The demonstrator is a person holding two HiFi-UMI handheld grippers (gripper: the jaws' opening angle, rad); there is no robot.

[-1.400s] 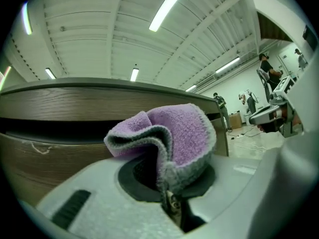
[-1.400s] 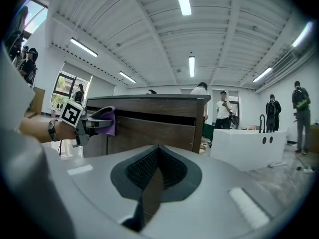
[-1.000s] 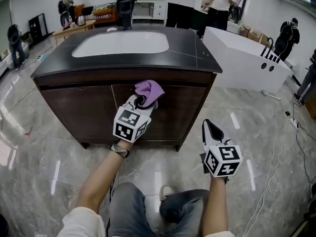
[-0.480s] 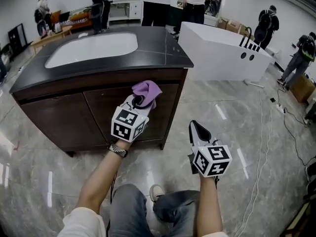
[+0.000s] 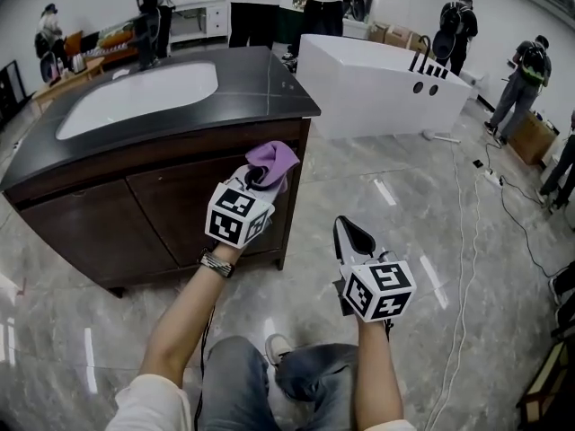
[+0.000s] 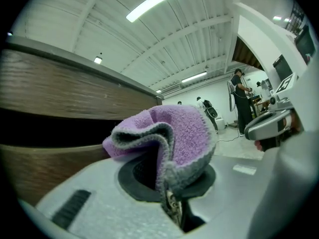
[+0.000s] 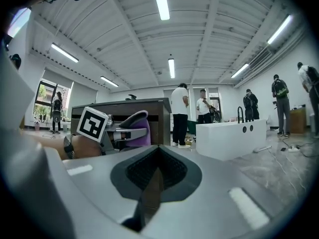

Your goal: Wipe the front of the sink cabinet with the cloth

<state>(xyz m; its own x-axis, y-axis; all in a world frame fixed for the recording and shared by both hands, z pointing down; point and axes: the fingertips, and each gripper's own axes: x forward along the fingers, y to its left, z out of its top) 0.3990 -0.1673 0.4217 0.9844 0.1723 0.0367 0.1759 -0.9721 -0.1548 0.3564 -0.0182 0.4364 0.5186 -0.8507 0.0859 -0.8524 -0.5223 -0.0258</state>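
Here, mid-frame in the head view, the left gripper point(image 5: 258, 183) is clamped on a bunched purple cloth point(image 5: 274, 161), raised at the upper right corner of the dark sink cabinet point(image 5: 153, 209) front; contact with the wood cannot be confirmed. The right gripper point(image 5: 353, 237), lower right, hangs with jaws together on nothing. A clean wipe likely needs the cloth pressed flat, then long level passes toward the frame's left.

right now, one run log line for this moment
left gripper: shut on purple cloth | purple cloth: by sink cabinet front, contact unclear | right gripper: shut, empty
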